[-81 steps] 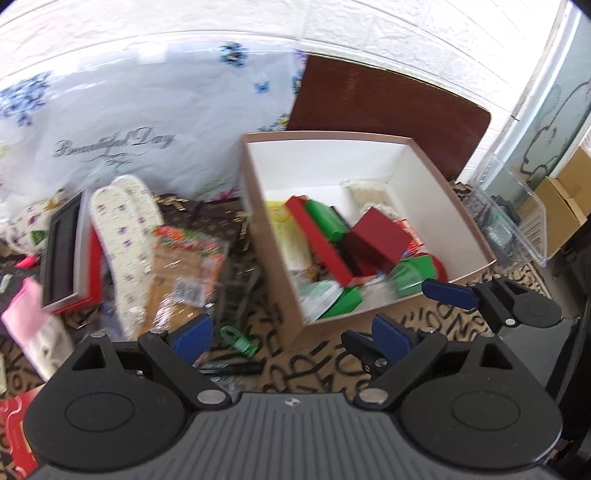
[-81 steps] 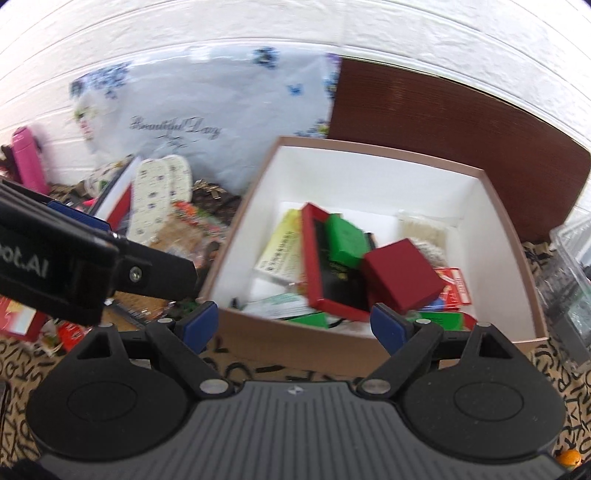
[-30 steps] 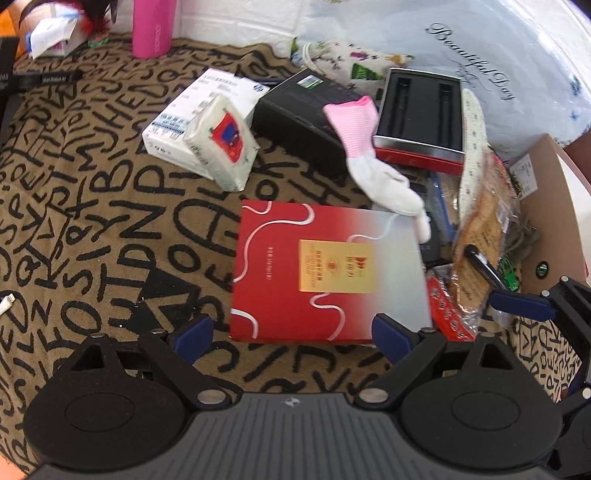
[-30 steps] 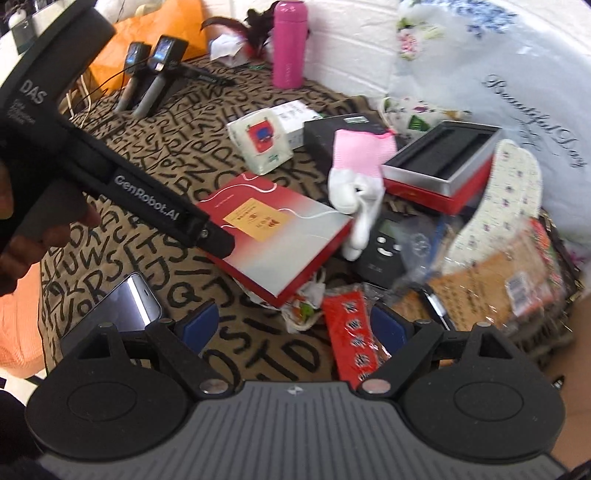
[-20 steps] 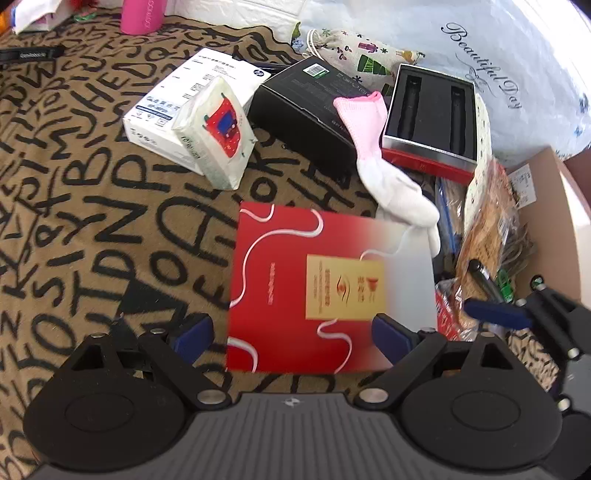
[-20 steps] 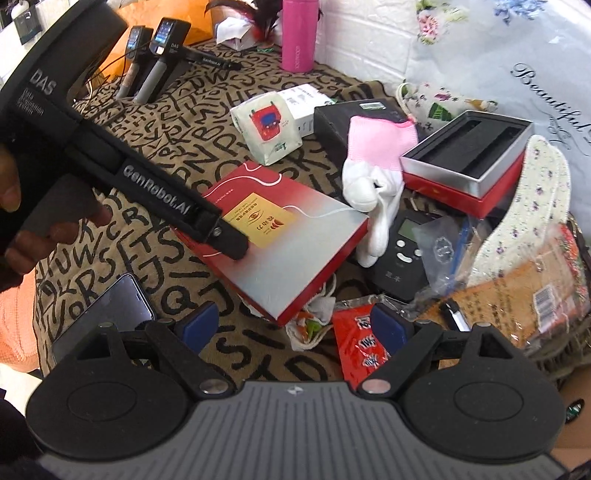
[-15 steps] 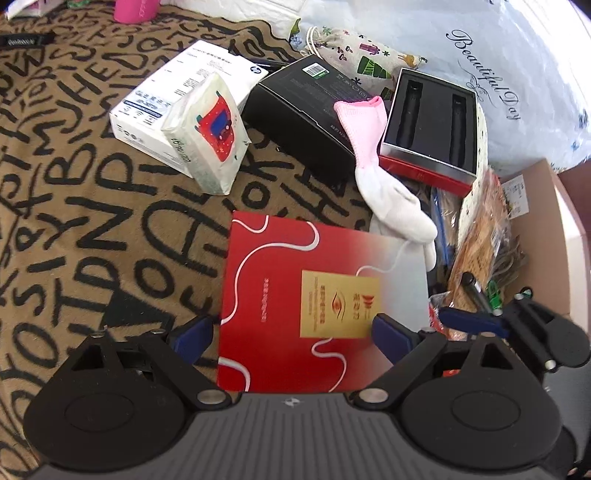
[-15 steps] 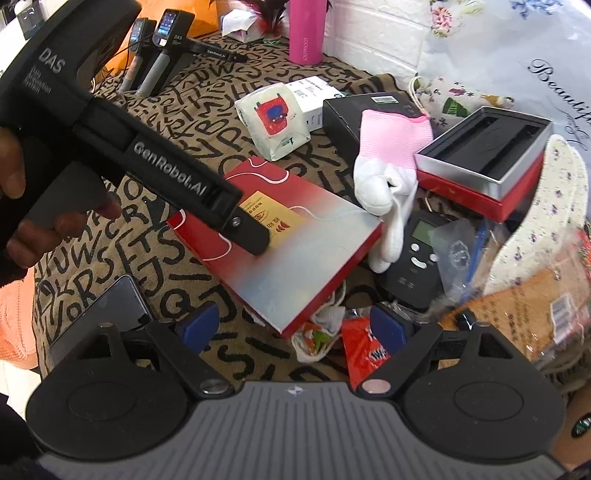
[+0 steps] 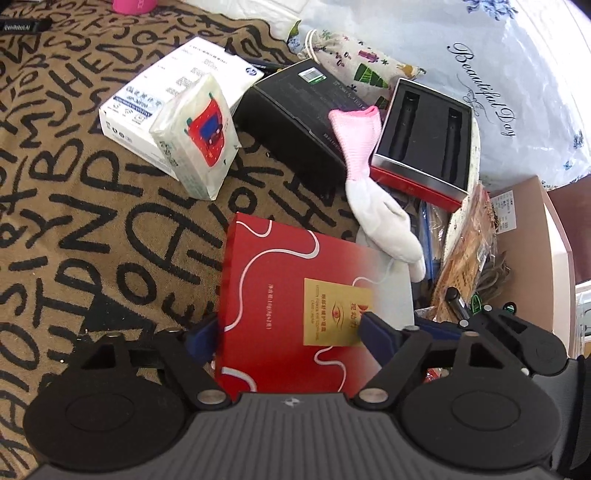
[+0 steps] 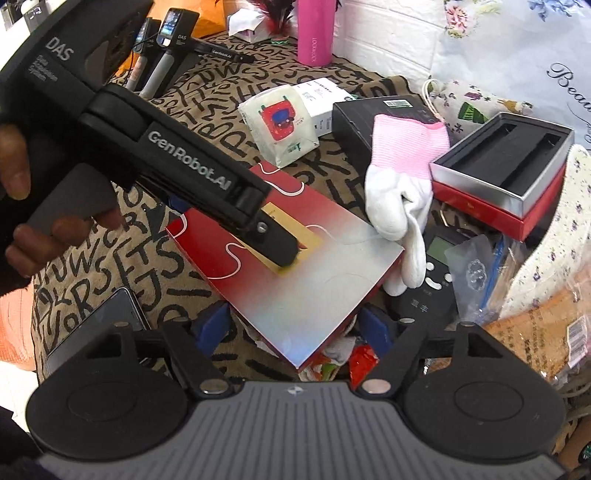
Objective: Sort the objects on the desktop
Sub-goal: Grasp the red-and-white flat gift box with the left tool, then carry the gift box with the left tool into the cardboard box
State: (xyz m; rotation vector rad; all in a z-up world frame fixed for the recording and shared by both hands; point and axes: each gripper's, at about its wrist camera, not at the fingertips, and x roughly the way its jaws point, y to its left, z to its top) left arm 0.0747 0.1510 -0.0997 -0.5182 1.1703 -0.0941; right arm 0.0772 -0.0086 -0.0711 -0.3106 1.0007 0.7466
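A flat red-and-silver box [image 9: 295, 314] with a gold label lies on the letter-patterned cloth. My left gripper [image 9: 286, 334] is open, one finger on each side of the box's near edge, with the right finger over the label. In the right wrist view the same box [image 10: 314, 280] lies with a corner between the open fingers of my right gripper [image 10: 295, 328]. The left gripper's body [image 10: 184, 177] reaches over the box from the left. A pink-and-white sock [image 9: 373, 192] lies on the box's far corner.
A tissue pack [image 9: 195, 133], a white box [image 9: 177, 85], a black box [image 9: 295, 114] and an open red case [image 9: 424, 140] lie beyond. The cardboard box [image 9: 528, 258] stands at the right. A phone [image 10: 96, 328] and a pink bottle [image 10: 316, 29] are at the left.
Both grippers have swung from the cardboard box to the red-and-silver box and closed in on it. The left fingers now straddle its near edge, the right fingers its corner.
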